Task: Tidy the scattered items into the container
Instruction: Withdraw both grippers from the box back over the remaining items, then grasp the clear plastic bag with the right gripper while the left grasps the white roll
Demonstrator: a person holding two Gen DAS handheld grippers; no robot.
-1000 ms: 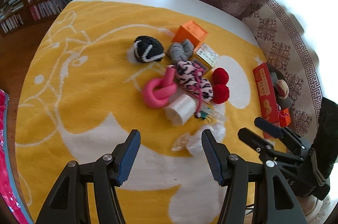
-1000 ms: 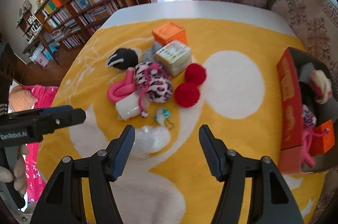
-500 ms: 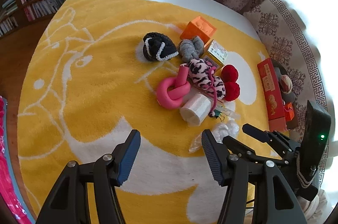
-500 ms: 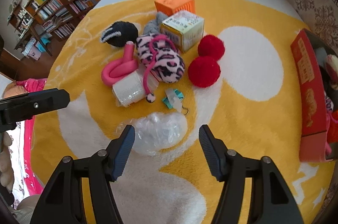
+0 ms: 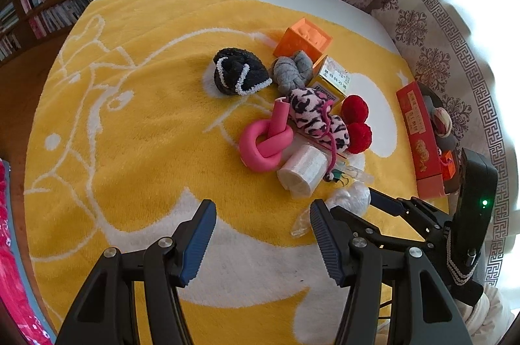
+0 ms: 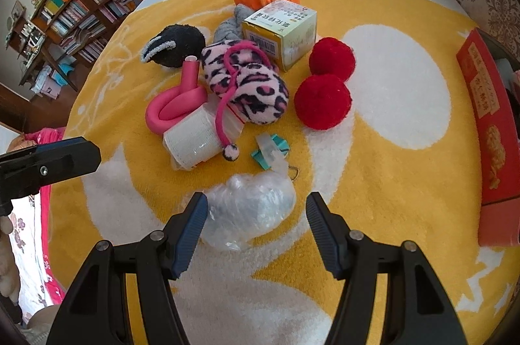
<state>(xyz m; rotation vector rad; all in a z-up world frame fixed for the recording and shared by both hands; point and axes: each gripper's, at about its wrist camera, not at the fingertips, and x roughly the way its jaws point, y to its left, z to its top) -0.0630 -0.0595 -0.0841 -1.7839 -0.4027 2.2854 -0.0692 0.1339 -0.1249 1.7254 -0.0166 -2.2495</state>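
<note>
The right gripper [image 6: 253,215], spread wide, has been brought closer around the bag [image 6: 250,208]; the left gripper [image 5: 261,228] is held released. Grasping seems next.

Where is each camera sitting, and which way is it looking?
Left wrist: rides on the left tongs, looking forward over the yellow blanket at the toy pile; its own open fingers show, plus the right tongs.
Right wrist: rides on the right tongs, open around the crumpled plastic bag; one left tongs finger shows at the left edge.
Both see the red pompoms and the red box.
</note>
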